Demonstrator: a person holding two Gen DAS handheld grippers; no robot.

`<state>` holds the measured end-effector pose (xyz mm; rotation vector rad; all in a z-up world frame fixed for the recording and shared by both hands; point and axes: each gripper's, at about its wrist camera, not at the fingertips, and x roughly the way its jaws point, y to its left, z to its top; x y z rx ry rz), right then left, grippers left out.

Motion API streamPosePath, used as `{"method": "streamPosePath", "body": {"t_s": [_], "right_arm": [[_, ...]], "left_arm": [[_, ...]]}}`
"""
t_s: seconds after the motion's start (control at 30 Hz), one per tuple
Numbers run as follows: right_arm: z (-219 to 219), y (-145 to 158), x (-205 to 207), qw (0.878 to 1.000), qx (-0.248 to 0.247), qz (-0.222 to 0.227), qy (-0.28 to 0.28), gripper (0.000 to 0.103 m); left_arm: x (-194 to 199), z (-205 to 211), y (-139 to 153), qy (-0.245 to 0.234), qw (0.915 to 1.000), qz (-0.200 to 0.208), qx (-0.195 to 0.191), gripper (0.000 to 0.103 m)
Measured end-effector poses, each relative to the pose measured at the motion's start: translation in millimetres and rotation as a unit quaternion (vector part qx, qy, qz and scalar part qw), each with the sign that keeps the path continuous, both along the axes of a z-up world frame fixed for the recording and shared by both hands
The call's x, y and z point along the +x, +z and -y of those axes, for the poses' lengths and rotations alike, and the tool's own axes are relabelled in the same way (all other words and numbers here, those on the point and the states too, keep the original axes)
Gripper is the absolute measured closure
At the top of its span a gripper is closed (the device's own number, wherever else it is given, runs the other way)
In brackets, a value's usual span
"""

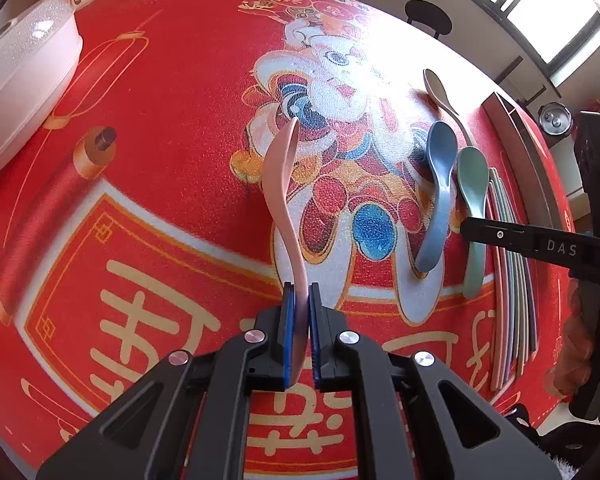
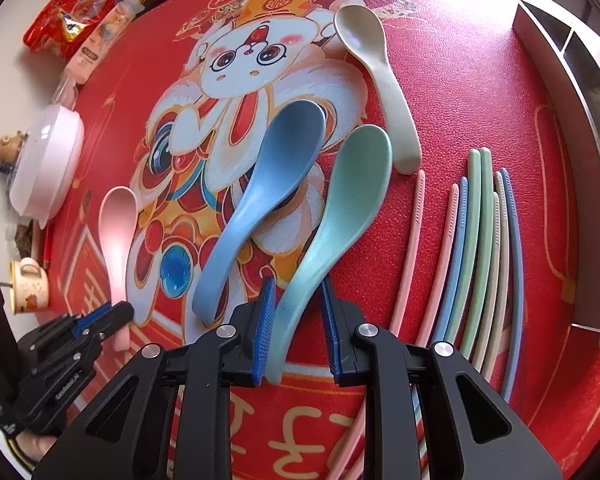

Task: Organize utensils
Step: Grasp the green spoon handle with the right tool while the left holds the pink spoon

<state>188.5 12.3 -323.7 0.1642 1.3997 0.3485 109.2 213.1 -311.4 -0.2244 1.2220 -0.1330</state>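
My left gripper point(image 1: 301, 292) is shut on the handle of a pink spoon point(image 1: 281, 176), bowl pointing away; the spoon also shows in the right wrist view point(image 2: 118, 224). My right gripper point(image 2: 298, 292) is open, its jaws on either side of the handle of a green spoon point(image 2: 340, 208) that lies on the red mat. A blue spoon point(image 2: 260, 196) lies just left of it and a beige spoon point(image 2: 380, 76) beyond. Several pastel chopsticks point(image 2: 472, 248) lie to the right. The left gripper shows at lower left in the right wrist view point(image 2: 108, 316).
A metal divided tray point(image 2: 580, 128) stands at the mat's right edge. A white lidded container point(image 1: 20, 76) sits at the left, with snack packets point(image 2: 72, 24), a small teapot point(image 2: 10, 148) and a cup point(image 2: 28, 284) off the mat.
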Motion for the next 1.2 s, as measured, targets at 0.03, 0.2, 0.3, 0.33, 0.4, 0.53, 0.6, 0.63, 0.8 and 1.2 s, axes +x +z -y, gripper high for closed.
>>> {"method": "streamPosePath", "body": {"t_s": [0.03,0.2,0.3,0.33,0.4,0.53,0.6,0.63,0.8,1.2], "right_arm": [[-0.4,0.0,-0.5,1.0,-0.003,0.001,0.002,0.087],[-4.5,0.7,-1.4,1.0,-0.02,0.01,0.02,0.09],[-8.3,1.1,-2.7,0.999,-0.028,0.017,0.029,0.091],[-8.9,0.9,-3.3,0.999,-0.029,0.019,0.031,0.091],[-9.7,0.7,-4.0,0.999,-0.029,0.021,0.033,0.091],[-10.4,0.3,-3.9,0.999,-0.031,0.023,0.037,0.091],[-11.3,0.4,-3.2,0.998,-0.031,0.025,0.038,0.091],[-11.4,0.4,-3.2,0.999,-0.031,0.026,0.037,0.091],[-8.6,-0.3,-2.5,0.999,-0.022,0.025,0.031,0.091],[6.1,6.4,-15.1,0.999,-0.01,0.031,0.025,0.096]], "left_arm": [[-1.5,-2.6,-0.2,0.002,1.0,0.0,-0.005,0.095],[-6.7,-7.6,-0.5,0.001,0.9999,-0.002,-0.017,0.095],[-8.1,-6.5,-0.4,-0.003,0.9999,-0.003,-0.013,0.095],[-8.3,-5.6,-0.2,-0.007,0.9999,-0.002,-0.01,0.095],[-8.8,-4.6,-0.1,-0.012,0.9999,-0.002,-0.007,0.095],[-11.8,-2.7,0.3,-0.019,0.9998,0.001,0.002,0.095],[-12.7,-0.2,0.2,-0.022,0.9997,0.003,0.009,0.095],[-12.4,1.2,-0.1,-0.022,0.9997,0.004,0.011,0.095],[-11.0,3.8,0.4,-0.021,0.9996,0.002,0.017,0.096],[-5.3,1.2,19.0,-0.001,0.9999,0.016,0.005,0.096]]}}
